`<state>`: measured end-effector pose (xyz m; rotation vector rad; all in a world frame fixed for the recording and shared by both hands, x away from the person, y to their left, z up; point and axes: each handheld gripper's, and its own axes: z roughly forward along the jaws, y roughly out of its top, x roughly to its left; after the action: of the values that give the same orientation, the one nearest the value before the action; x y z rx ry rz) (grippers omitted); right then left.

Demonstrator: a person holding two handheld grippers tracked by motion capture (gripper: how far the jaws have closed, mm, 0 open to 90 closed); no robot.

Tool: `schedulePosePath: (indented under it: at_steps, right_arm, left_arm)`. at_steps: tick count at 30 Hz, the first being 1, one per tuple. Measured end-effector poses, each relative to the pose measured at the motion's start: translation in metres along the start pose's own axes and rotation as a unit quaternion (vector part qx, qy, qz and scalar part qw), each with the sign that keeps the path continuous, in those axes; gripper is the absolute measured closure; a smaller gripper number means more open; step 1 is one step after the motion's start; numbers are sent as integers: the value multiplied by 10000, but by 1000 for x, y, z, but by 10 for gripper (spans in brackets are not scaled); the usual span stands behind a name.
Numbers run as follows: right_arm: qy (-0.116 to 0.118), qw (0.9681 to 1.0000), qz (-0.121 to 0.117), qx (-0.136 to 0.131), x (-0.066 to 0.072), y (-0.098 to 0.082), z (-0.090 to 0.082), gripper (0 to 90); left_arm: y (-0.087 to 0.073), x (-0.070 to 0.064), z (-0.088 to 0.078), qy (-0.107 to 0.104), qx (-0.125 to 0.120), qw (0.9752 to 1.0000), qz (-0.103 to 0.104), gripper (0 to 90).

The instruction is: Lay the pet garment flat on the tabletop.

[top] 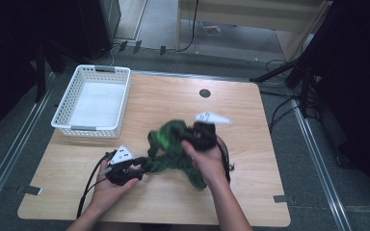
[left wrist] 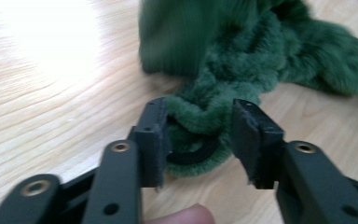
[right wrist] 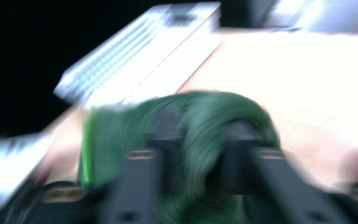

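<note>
Fuzzy green knitted garment (top: 173, 151) crumpled on bench (top: 250, 183), no clear axis; left tongs (left wrist: 200, 135) and right tongs (right wrist: 200, 140) each clamp a fold.

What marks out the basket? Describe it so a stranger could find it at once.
Start at the wooden table and look to its far left corner. The basket sits there, apart from the green furry cloth and both grippers. It is the white plastic one with lattice sides, rectangular, and nothing shows inside it.
</note>
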<state>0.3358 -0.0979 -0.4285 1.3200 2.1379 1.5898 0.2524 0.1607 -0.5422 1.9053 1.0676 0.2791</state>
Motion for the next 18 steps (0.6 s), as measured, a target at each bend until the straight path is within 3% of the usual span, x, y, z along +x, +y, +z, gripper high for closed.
schedulePosePath:
  at_steps: [3, 5, 7, 9, 10, 12, 13, 15, 16, 18]
  right_arm:
    - [-499, 9979, 238, -329, -19, 18, 4, 475]
    - [-585, 9970, 189, -462, -23, 12, -8, 421]
    - [-662, 9966, 144, -465, -26, 5, -15, 417]
    - [-890, 9955, 60, -325, -31, -15, -26, 388]
    - [-1077, 9940, 8, -204, -35, -37, -37, 383]
    - [-1142, 9934, -38, -51, -38, -57, -45, 366]
    - [-1142, 9934, -38, -51, -38, -57, -45, 366]
    - [-1148, 9931, -81, 206, -41, -85, -51, 366]
    - [-1148, 9931, -81, 206, -41, -85, -51, 366]
    - [-1009, 9927, -277, 603, -41, -106, -45, 374]
  left_arm:
    - [1, 7, -2, 28, -7, 9999, -127, 460]
    - [1, 12, -3, 4, -53, 9996, -262, 437]
    - [1, 13, -2, 18, -28, 9996, -264, 411]
    - [2, 14, 2, 81, -32, 9996, -284, 409]
    - [4, 14, 4, 116, -44, 9995, -281, 408]
    - [7, 13, 8, 177, -54, 9995, -240, 403]
    - [9, 12, 9, 176, -30, 9996, -218, 403]
    - [15, 9, 15, 217, -42, 9996, -150, 393]
    - [15, 9, 15, 217, -42, 9996, -150, 393]
    - [16, 6, 22, 262, 21, 9996, -95, 397]
